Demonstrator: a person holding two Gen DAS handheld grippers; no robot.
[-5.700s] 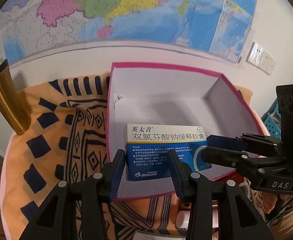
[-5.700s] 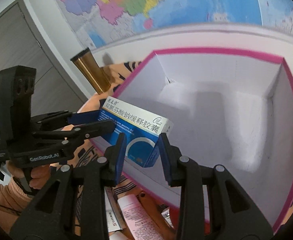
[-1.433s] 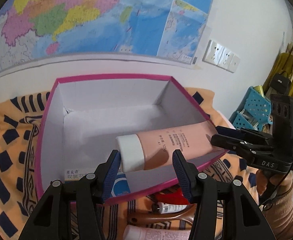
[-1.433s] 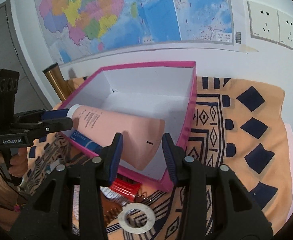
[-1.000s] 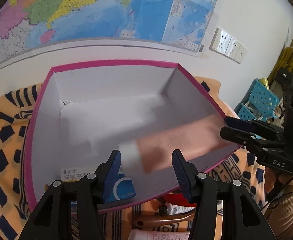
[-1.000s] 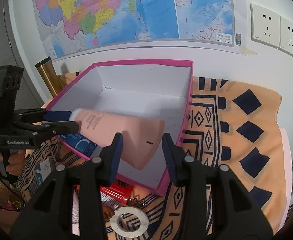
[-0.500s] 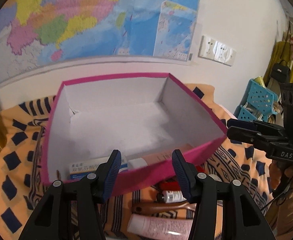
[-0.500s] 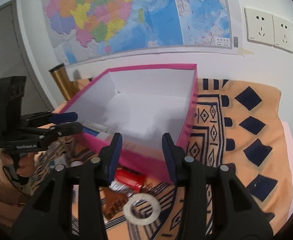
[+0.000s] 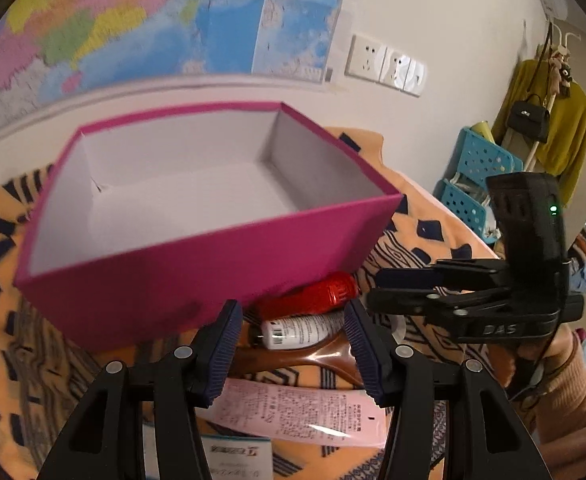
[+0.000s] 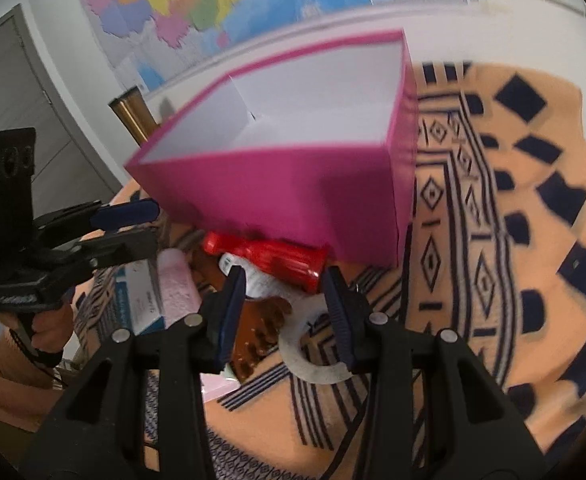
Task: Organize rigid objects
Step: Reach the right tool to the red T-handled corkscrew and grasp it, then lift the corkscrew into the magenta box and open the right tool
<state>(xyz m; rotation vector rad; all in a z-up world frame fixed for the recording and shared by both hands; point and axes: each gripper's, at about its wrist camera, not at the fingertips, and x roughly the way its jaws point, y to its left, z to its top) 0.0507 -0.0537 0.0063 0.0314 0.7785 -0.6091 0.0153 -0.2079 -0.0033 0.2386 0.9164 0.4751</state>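
A magenta box [image 9: 197,268] [image 10: 277,196] with a white inside stands on the orange patterned cloth [image 10: 493,200]; its front wall hides what lies in it. Against that wall lie a red bottle [image 9: 313,296] [image 10: 269,258], a small white bottle [image 9: 297,330] [image 10: 253,276], a brown brush [image 9: 293,358] [image 10: 261,328], a pink tube [image 9: 293,408] [image 10: 177,292] and a blue-white medicine box [image 9: 237,452] [image 10: 141,300]. My left gripper [image 9: 291,320] [image 10: 155,224] hangs open over the bottles and brush, holding nothing. My right gripper [image 10: 285,284] [image 9: 373,290] is open and empty too, above the red bottle's end.
A white ring [image 10: 313,360] lies on the cloth under the right gripper. A gold cylinder [image 10: 133,116] stands behind the box's left corner. Blue baskets [image 9: 473,184] and hanging clothes are off the table to the right. A map covers the wall behind.
A second ago both grippers held a pink tube over the box; it now lies inside. Both grippers have drawn back and sunk to the loose items in front of the box.
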